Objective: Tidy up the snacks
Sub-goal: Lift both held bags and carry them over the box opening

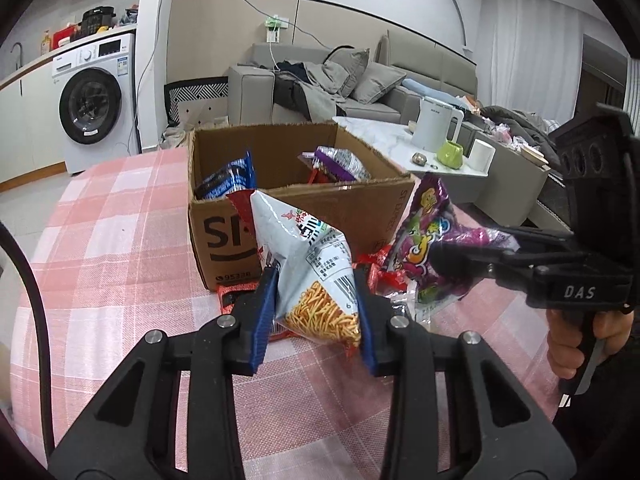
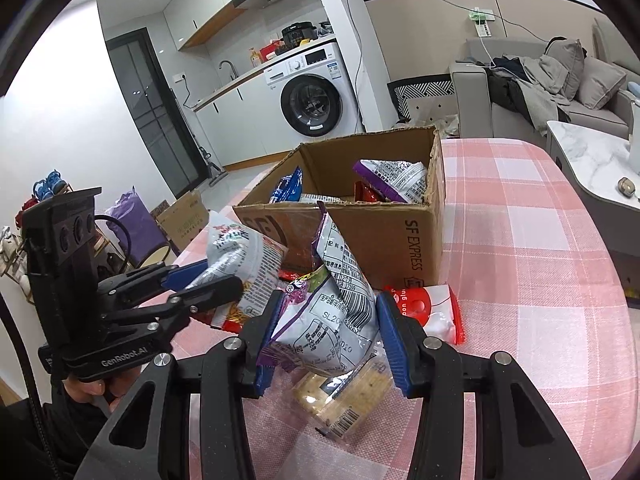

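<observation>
My left gripper (image 1: 316, 280) is shut on a white snack bag (image 1: 308, 256) with orange noodle sticks printed on it, held tilted just above the table in front of the cardboard box (image 1: 224, 236). In the right wrist view my right gripper (image 2: 330, 300) is shut on a purple and silver snack bag (image 2: 340, 320), also lifted near the box (image 2: 400, 240). Each gripper shows in the other's view: the right gripper (image 1: 444, 252) with the purple bag (image 1: 424, 240), the left gripper (image 2: 222, 276) with the white bag (image 2: 244, 256). The box is open and holds a blue bag (image 1: 232, 180) and a purple bag (image 1: 344, 162).
A red and white packet (image 2: 436, 312) and a cracker packet (image 2: 344, 396) lie on the pink checked tablecloth (image 2: 540, 280) near the box. Red packets (image 1: 376, 272) sit at the box's foot. A marble side table (image 1: 384, 136) with a kettle stands to the right.
</observation>
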A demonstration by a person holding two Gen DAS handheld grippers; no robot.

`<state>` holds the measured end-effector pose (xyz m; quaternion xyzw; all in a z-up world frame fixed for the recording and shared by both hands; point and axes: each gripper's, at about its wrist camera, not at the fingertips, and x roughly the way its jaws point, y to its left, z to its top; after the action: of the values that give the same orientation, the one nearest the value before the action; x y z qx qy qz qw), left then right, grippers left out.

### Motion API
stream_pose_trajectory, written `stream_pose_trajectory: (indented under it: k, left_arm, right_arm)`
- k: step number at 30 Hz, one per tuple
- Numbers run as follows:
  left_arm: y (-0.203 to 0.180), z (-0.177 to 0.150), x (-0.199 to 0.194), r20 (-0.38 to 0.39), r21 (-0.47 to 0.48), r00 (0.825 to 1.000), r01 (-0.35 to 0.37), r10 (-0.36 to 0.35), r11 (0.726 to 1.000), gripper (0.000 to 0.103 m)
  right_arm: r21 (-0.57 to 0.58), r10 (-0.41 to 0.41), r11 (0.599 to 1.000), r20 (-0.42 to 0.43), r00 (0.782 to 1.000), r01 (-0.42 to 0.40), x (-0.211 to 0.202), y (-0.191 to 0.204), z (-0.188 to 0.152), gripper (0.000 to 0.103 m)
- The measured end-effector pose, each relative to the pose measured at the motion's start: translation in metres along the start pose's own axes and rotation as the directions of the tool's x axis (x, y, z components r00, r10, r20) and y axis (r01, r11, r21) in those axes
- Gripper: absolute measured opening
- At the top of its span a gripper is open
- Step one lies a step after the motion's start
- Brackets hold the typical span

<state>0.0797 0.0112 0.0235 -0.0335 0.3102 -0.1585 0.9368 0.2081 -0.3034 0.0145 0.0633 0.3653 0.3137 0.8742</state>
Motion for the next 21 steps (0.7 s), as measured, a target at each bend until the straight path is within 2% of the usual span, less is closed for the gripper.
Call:
stream_pose_trajectory:
  k: [9, 21]
  left_arm:
    - [-0.003, 0.011, -0.031, 0.058, -0.008, 0.998, 0.004, -0.004, 1.0, 0.033]
    - [0.002, 0.036, -0.072, 0.142, -0.02, 0.99, -0.01, 0.013, 1.0, 0.033]
  right_arm:
    - [0.012, 0.003, 1.0, 0.037, 0.999, -0.003, -0.009, 0.002, 0.004, 0.046]
    - [0.034, 0.023, 0.999, 0.13, 0.991, -0.028, -0.031, 0.003, 0.021, 0.046]
